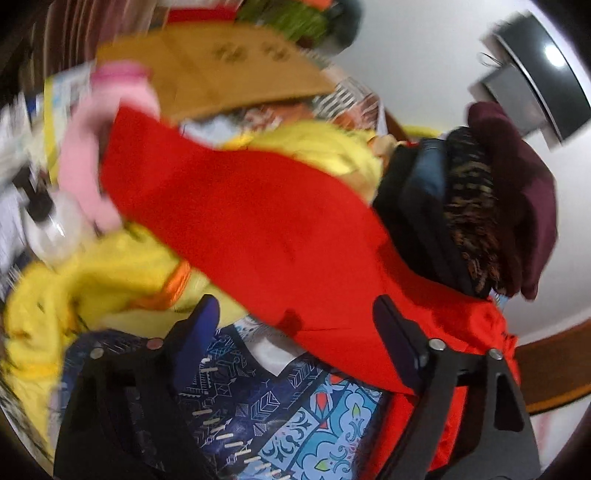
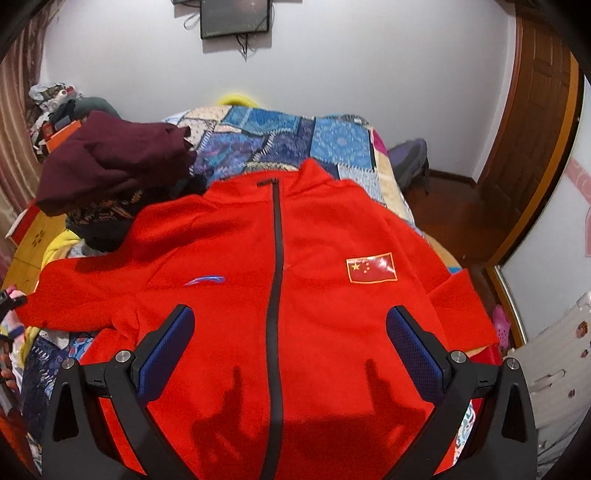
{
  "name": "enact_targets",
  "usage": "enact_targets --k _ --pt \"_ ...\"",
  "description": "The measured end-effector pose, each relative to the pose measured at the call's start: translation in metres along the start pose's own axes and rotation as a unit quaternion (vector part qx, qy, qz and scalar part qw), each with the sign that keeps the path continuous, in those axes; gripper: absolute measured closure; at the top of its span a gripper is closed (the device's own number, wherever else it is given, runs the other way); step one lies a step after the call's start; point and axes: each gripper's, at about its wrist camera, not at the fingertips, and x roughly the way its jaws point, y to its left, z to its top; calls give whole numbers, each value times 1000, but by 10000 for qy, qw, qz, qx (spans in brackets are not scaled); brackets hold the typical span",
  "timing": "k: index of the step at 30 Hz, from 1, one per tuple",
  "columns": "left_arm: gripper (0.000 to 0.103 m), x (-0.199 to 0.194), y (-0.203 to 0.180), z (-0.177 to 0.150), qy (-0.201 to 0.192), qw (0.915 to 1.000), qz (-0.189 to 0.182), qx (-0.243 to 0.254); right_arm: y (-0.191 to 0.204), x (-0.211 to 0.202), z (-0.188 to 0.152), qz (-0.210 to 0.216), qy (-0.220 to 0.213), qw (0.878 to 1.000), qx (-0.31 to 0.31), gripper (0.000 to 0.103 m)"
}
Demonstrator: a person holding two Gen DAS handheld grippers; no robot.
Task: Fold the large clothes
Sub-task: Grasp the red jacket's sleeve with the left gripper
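Right tool (image 2: 290, 332): jaws spread wide, nothing between the blue pads (image 2: 166, 347), hovering above the lower front of the red jacket (image 2: 314, 295). Shadows of both fingers cast on the fabric directly below.

Red jacket: spread front-up on the bed (image 2: 277, 133), dark zipper (image 2: 275, 295) closed and running up the middle to the collar. Flag patch (image 2: 371, 266) on one chest panel, blue-and-white logo (image 2: 205, 280) on the other. One sleeve stretched out toward the picture's left edge, the other lying at the right edge of the bed.

Left tool (image 1: 295, 332): jaws apart, nothing gripped, poised over the patterned blue bedcover (image 1: 314, 424) just beside the stretched sleeve (image 1: 240, 221) of the jacket. View motion-blurred; contact with the sleeve not determinable.

Beside the sleeve: yellow cloth (image 1: 92, 295) with an orange band, bunched on the bedcover. Pink item (image 1: 85, 166) near the cuff end, too blurred to identify.

Beyond the jacket shoulder: pile of dark garments topped by a maroon garment (image 2: 110, 162), touching the jacket edge.

Far end: white wall with a mounted dark screen (image 2: 234, 16); wooden door (image 2: 535, 129) at the right.
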Motion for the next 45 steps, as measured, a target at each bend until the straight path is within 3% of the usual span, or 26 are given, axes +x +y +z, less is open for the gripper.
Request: enact_targets --k 3,8,9,11,13,16,20,29,33,39,45 --pt "35 19 17 3 257 9988 -164 -376 0 8 2 53 139 9999 53 0" --pt "48 29 20 10 111 9989 -121 -429 -2 19 4 114 368 9992 91 0" --pt "50 30 18 11 79 9992 -46 -376 -2 21 5 119 389 9991 98 0" --pt "76 36 13 13 8 9995 250 -197 -2 22 5 126 416 9990 111 0" --pt "93 40 2 13 -36 9968 755 247 -3 21 6 131 408 9990 106 0" --pt "99 33 -12 10 -221 9932 950 641 -1 19 6 102 348 9993 65 0" --pt "100 13 -40 10 -550 9889 918 1028 1 14 7 86 257 9996 7 0" --pt "100 -33 -147 8 -1131 9732 145 1995 -5 -2 5 -37 -67 9998 -188 0" --pt "100 -45 -206 -10 -1201 9587 -342 2557 -15 -5 4 -16 -143 9998 -158 0" --pt "100 -42 -278 -57 -941 9365 -894 3259 -32 -7 0 18 -213 9998 -22 0" --pt "100 -20 -341 -121 -379 9026 -1293 4087 -51 -6 -6 -14 -144 9998 118 0"
